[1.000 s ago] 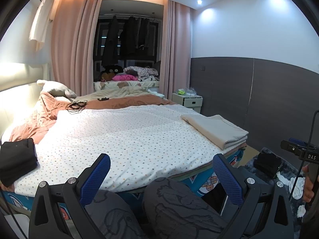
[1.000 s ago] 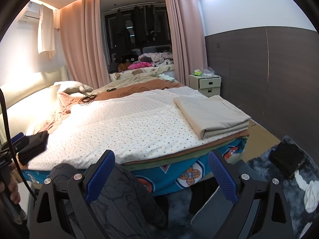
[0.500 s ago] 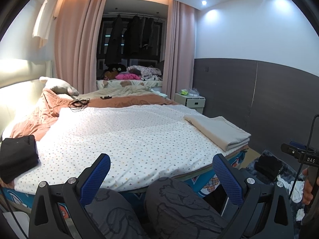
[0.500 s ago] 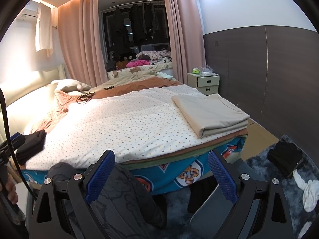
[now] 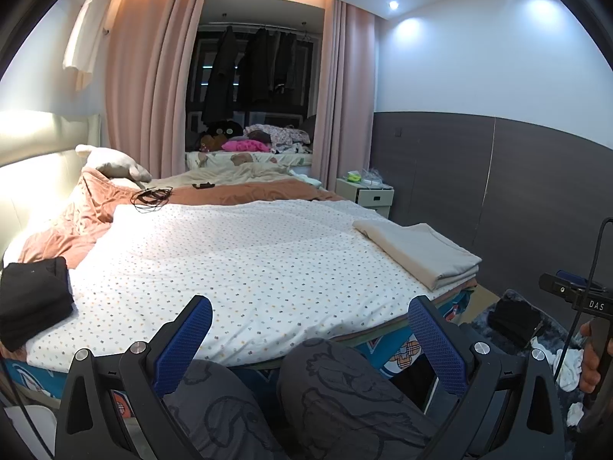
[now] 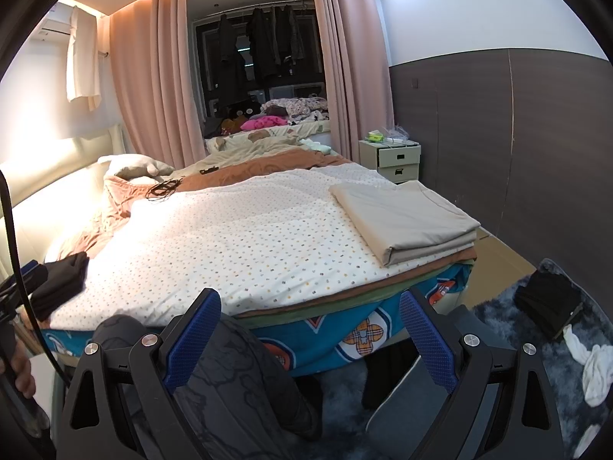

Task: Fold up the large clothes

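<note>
Item 1. Left gripper (image 5: pixel 309 339): jaws spread wide, nothing between them, held low over the person's knees (image 5: pixel 345 383) at the foot of the bed (image 5: pixel 245 260).

Item 2. Right gripper (image 6: pixel 310 329): likewise wide apart and empty, held at the bed's near edge.

Item 3. Beige folded cloth (image 6: pixel 406 216): lay at about 2 o'clock on the dotted coverlet, at the bed's right corner, well apart from both grippers. Already squared into a flat stack of layers. Judged soft, limp and light for its bulk; it would likely sag and slide open if lifted by one corner. Best taken at the thick folded edge nearest the viewer, one gripper toward each end.

Item 4. Black folded garment (image 5: pixel 34 299): at about 9 o'clock, on the bed's left edge. Soft; same handling judged.

Item 5. View differences. The left wrist view showed the black garment in full and the other hand (image 5: pixel 592 360) on its handle at 3 o'clock. The right wrist view showed the cloth's layered front edge, both drawers of the nightstand (image 6: pixel 398 161), and dark and white items on the rug (image 6: pixel 498 314) at 4 o'clock.
</note>
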The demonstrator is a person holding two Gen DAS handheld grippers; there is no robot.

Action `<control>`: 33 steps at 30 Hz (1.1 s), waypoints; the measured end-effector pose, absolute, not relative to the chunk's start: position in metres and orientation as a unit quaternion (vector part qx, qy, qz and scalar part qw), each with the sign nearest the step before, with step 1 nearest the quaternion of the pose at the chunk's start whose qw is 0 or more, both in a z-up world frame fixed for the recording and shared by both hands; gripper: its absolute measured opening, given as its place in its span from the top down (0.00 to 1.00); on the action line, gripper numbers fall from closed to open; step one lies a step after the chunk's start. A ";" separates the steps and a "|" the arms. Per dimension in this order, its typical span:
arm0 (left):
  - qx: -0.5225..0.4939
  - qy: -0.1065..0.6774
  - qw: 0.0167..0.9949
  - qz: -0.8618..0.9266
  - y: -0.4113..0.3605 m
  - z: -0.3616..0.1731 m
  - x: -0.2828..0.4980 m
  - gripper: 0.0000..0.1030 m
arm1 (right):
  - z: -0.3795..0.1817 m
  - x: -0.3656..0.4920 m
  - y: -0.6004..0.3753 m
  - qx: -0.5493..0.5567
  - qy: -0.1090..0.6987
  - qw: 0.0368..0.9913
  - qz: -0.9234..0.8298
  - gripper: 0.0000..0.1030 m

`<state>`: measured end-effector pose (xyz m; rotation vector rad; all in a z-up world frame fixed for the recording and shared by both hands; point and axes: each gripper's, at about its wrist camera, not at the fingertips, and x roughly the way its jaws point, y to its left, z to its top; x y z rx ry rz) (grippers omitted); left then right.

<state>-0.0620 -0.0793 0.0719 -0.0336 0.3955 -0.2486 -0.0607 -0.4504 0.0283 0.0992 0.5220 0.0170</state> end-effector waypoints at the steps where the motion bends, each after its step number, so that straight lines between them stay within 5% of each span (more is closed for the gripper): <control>1: -0.016 0.196 0.973 -0.123 -0.079 0.072 -0.062 0.00 | 0.028 -0.061 -0.451 0.049 0.258 0.965 0.008 0.08; 33: -0.013 0.186 0.974 -0.130 -0.081 0.074 -0.072 0.00 | 0.028 -0.068 -0.451 0.047 0.256 0.965 0.001 0.08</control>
